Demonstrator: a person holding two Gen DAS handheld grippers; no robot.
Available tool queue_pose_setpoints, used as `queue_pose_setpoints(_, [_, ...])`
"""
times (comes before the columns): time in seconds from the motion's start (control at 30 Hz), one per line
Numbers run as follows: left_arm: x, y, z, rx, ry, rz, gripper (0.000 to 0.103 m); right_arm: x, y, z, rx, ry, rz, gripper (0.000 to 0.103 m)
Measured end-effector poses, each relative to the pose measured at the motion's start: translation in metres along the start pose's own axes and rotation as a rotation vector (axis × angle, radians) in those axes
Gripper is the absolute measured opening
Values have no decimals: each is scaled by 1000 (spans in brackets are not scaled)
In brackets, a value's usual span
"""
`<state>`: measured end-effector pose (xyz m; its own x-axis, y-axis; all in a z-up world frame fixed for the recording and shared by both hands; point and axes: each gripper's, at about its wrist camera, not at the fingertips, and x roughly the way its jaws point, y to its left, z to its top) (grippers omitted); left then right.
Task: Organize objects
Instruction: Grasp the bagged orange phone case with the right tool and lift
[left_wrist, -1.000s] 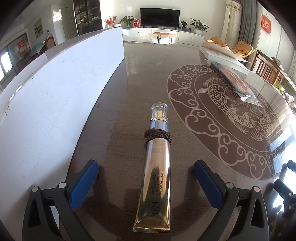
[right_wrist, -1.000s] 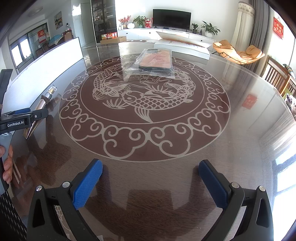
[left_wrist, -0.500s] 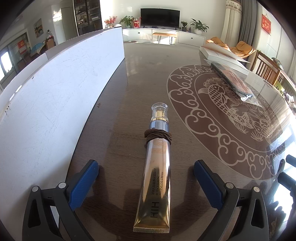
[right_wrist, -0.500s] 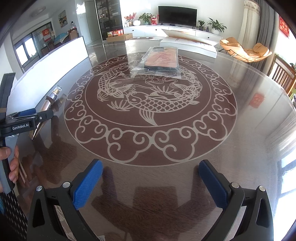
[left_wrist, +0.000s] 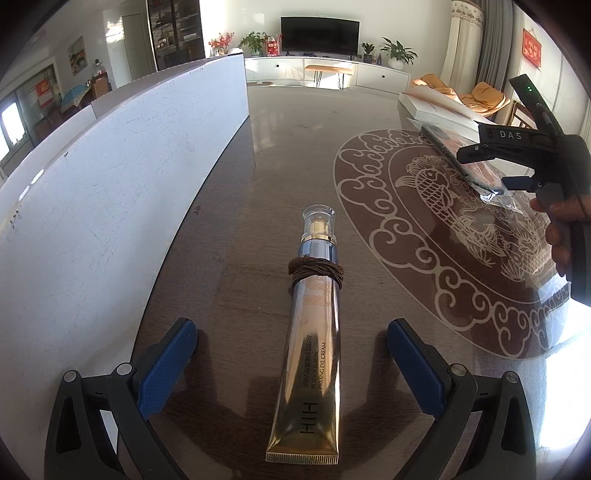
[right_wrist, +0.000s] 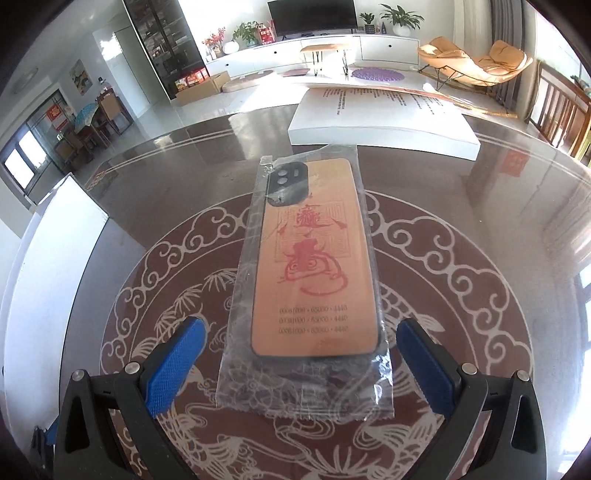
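A gold eye-cream tube with a clear cap and a brown cord wound round its neck lies on the table between the fingers of my open left gripper. An orange phone case in a clear plastic bag lies on the table's fish pattern, its near end between the fingers of my open right gripper. The bagged case also shows in the left wrist view, with the hand-held right gripper body above it. Neither gripper touches its object.
A tall white board stands along the table's left side. A flat white box lies at the far edge behind the case. The glass-topped round table has a chair at its far right.
My right gripper has moved far forward across the table to the bagged phone case, which now sits between its fingers. My left gripper and the tube have not moved.
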<state>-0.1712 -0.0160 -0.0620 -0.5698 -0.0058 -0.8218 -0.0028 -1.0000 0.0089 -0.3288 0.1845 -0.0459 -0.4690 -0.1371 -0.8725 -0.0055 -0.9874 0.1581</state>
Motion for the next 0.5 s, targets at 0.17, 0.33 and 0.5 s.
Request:
queue_pose_setpoints(0.17, [-2, 1, 0, -1, 0, 0, 103, 10, 24, 10, -75, -13, -150, 103])
queue_pose_setpoints(0.33, [-4, 3, 1, -1, 0, 0, 103, -11, 33, -5, -126, -40, -123, 78])
queue_pose_setpoints(0.5, [-4, 3, 1, -1, -1, 0, 103, -41, 42, -64, -203, -73, -75, 78])
